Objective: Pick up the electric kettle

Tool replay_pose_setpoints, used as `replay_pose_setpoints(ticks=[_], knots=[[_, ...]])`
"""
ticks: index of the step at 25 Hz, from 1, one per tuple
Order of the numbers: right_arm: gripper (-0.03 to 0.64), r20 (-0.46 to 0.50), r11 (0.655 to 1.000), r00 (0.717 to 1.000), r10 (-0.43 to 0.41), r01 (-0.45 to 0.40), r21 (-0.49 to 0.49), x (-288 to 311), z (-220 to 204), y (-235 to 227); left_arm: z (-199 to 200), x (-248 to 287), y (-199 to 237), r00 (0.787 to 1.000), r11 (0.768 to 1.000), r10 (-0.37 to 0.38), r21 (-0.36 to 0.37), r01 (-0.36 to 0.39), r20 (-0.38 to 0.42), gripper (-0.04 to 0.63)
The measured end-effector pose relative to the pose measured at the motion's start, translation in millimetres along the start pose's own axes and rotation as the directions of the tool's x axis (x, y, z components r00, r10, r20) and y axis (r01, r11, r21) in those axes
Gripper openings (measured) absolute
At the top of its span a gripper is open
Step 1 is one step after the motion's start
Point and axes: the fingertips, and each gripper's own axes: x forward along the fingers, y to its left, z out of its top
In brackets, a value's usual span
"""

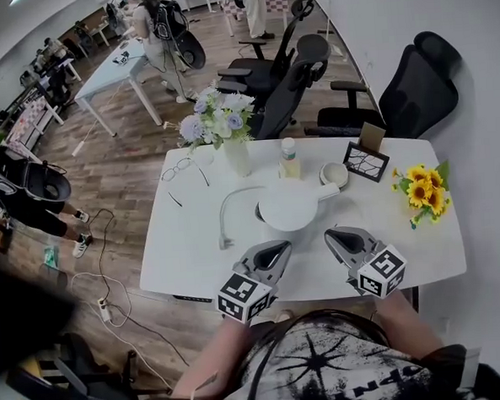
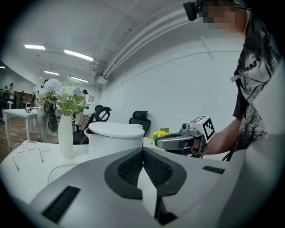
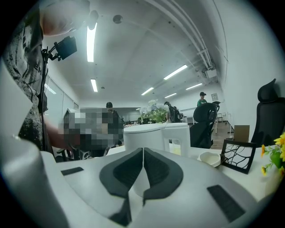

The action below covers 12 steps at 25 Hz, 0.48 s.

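The white electric kettle stands mid-table with its lid on and its handle pointing right. My left gripper is just short of the kettle's near side, jaws shut and empty. My right gripper sits close by the handle, also shut with nothing in it. In the left gripper view the kettle rises beyond the shut jaws, with the right gripper to the right. The right gripper view has the kettle and its handle straight ahead of the shut jaws.
On the white table are a vase of flowers, glasses, a bottle, a small bowl, a picture frame, sunflowers and the kettle's cable. Office chairs stand behind.
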Motion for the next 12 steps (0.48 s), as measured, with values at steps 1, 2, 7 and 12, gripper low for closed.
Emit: replay_pose_setpoints(ticks=[1, 2, 7, 12], knots=[[0.028, 0.000, 1.000, 1.000, 0.000, 0.000, -0.001, -0.8, 0.5, 1.0, 0.4, -0.7, -0.6, 1.000, 1.000, 0.000, 0.000, 0.000, 0.000, 0.009], [0.028, 0.000, 1.000, 1.000, -0.001, 0.001, -0.003, -1.5, 0.8, 1.9, 0.8, -1.5, -1.3, 1.000, 1.000, 0.000, 0.000, 0.000, 0.001, 0.009], [0.028, 0.001, 1.000, 1.000, 0.000, 0.000, -0.010, -2.9, 0.7, 4.7, 0.0, -2.8, -3.5, 1.000, 1.000, -0.002, 0.004, 0.002, 0.001, 0.009], [0.026, 0.000, 1.000, 1.000, 0.006, -0.006, -0.006, -0.7, -1.6, 11.0, -3.0, -8.1, -3.3, 1.000, 1.000, 0.001, 0.003, -0.001, -0.004, 0.009]])
